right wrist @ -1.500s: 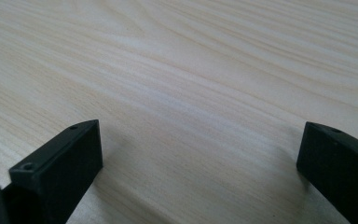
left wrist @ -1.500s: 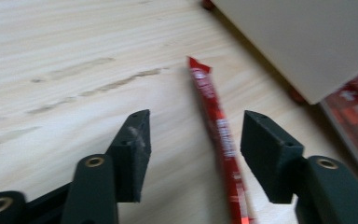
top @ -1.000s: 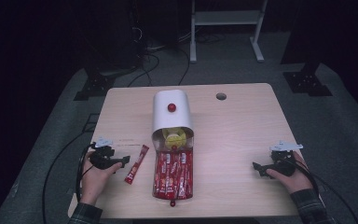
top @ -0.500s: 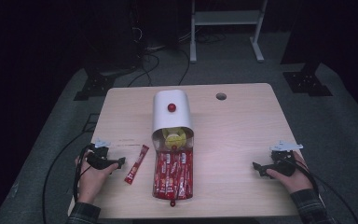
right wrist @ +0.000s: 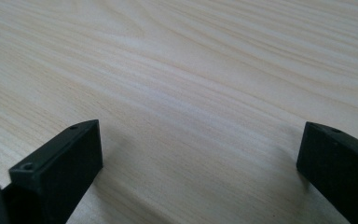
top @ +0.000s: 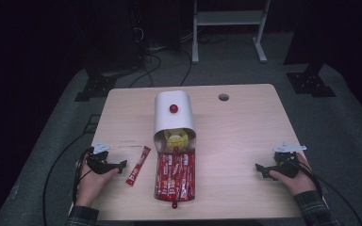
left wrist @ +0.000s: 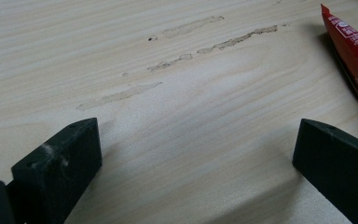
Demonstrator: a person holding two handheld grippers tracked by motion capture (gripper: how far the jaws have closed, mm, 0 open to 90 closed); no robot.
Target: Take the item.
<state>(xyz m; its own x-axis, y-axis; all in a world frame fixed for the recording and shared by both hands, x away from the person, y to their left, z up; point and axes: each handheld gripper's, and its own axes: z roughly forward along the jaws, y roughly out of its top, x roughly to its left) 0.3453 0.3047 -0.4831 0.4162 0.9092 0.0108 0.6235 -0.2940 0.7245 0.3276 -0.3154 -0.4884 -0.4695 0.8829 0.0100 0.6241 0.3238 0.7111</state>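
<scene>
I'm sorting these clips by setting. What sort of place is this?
Probably a lab or studio: a lone wooden table on grey carpet, cables across the floor, dark surroundings.

A white box [top: 172, 115] with a red knob [top: 173, 108] lies on the wooden counter [top: 245, 136], with a yellow thing [top: 175, 139] inside and a small hole [top: 223, 97] nearby.

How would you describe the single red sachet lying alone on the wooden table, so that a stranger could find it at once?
Start at the white round-topped container in the middle of the pale wooden table; a tray of red sachets lies in front of it. Left of that tray, one slim red stick sachet lies apart on bare wood, slightly tilted, next to the open left gripper. Unlike its neighbours, it lies outside the tray.
</scene>
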